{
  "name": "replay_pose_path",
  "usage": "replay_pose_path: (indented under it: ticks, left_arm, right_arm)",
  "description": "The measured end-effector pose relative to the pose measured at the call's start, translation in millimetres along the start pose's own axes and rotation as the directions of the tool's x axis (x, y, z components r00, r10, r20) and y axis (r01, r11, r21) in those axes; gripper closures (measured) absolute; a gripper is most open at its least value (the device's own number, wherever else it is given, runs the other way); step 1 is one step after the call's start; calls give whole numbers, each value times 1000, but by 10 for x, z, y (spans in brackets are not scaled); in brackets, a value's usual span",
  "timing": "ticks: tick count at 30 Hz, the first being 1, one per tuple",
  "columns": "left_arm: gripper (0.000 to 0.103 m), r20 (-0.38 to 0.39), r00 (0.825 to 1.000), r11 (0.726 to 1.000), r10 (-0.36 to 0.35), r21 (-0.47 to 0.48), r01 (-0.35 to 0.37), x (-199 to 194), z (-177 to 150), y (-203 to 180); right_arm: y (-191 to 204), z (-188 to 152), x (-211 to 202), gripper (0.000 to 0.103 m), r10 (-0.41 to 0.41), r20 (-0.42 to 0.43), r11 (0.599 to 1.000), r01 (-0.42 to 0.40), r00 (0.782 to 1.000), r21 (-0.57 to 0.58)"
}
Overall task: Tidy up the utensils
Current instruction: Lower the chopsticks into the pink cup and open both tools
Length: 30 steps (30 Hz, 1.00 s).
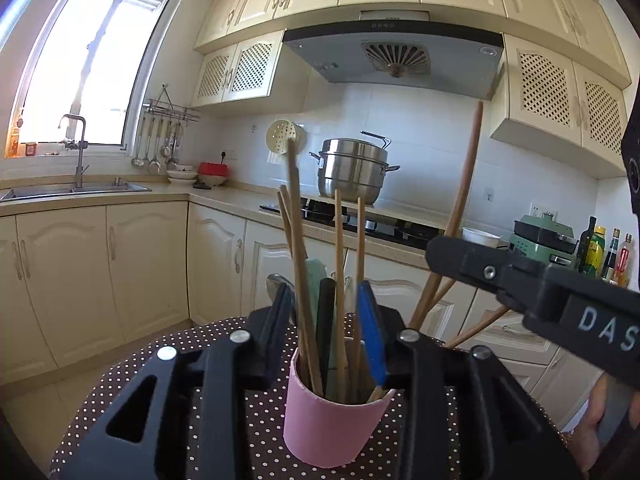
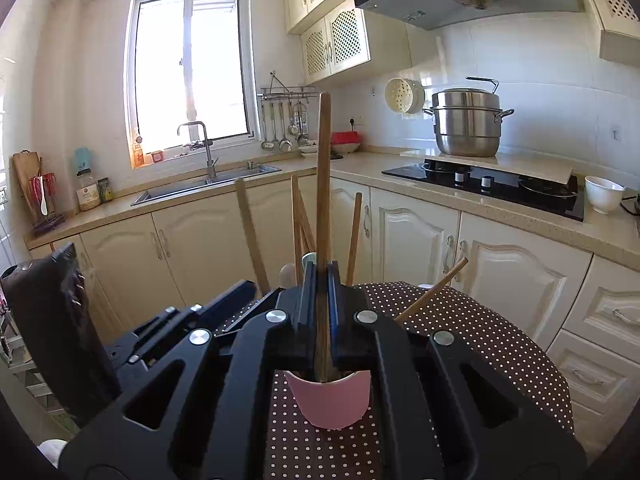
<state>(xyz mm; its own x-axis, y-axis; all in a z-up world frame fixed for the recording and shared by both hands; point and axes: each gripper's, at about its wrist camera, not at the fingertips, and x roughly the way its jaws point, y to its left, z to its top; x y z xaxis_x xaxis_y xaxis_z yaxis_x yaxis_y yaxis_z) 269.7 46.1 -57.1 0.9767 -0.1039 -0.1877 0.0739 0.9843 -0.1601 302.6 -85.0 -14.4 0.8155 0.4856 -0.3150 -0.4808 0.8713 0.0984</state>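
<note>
In the left wrist view the left gripper [image 1: 328, 308] stood released at lower centre, its fingers either side of the utensils in the pink cup [image 1: 332, 420], which sat on the dotted tablecloth [image 1: 132, 364] with bare cloth to its left. The cup held chopsticks [image 1: 339, 264] and spoon handles. Right of it the right gripper [image 2: 320, 280] was clenched on a long wooden handle [image 2: 322, 184] rising from the cup.

My worktop [image 2: 480, 340] is round, covered in a brown cloth with white dots. A pink cup [image 1: 332, 420] stands directly on it, near the edge closest to me, and a loose chopstick [image 2: 434, 290] lies slanted just right of the cup.
</note>
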Motion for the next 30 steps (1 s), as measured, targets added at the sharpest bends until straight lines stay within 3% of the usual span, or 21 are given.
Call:
replay_pose_path:
  ticks: [10,16,30]
  left_arm:
    - [59,-16,998,998,56,24,-55,-139,26,4]
    - [45,-51,993,993,105,55,-102,-195,7,2]
    - [30,-26,994,994,109,33,-108,-572,171,-8]
  right_arm:
    - [15,-82,43,97,-14,-22,1000,14,1000,-8]
    - [-27,-127,85,97,-16,-46,1000,16,999,9]
    - [46,-19,-247,96,-31,10,999,31,999,16]
